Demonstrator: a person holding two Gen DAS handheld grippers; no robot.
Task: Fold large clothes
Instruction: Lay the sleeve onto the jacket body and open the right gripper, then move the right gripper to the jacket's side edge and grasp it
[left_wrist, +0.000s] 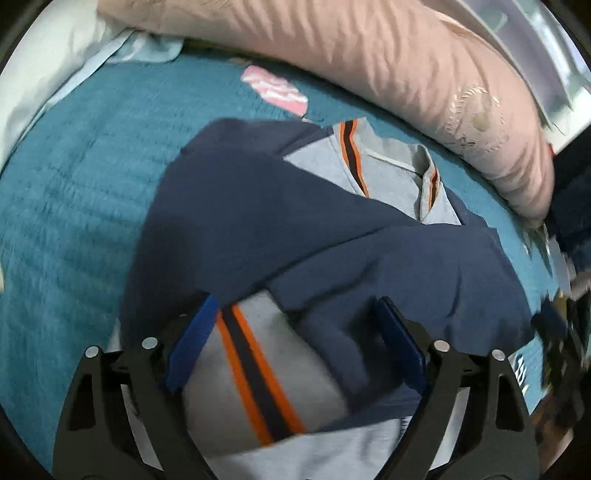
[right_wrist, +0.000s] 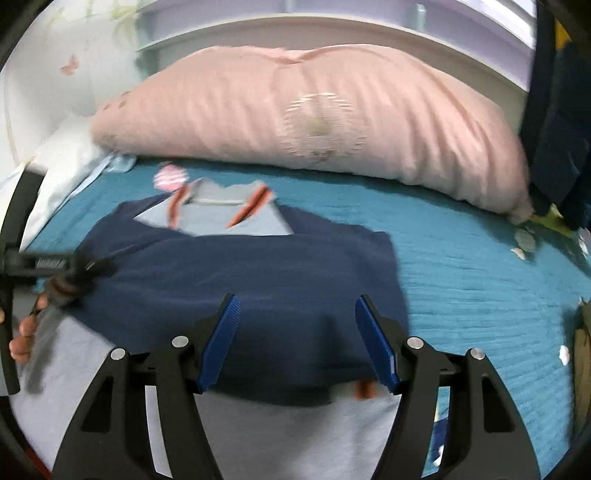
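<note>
Blue-padded left tool (left_wrist: 295, 343) hangs wide over the navy-and-grey polo shirt (left_wrist: 325, 236), gripping nothing; right tool (right_wrist: 297, 339) likewise gapes empty. Shirt lies half-folded on the teal bed (right_wrist: 461, 288), collar toward twelve o'clock by the pink pillow (right_wrist: 295, 118), seemingly released for smoothing.

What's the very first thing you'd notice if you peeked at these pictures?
A big puffy pink pillow lies across the head of the bed, on a bright teal bedspread. In the middle lies a dark blue and grey shirt with orange stripes, partly folded. Both the left hand-held gripper and the right hand-held gripper hover open above it.
</note>
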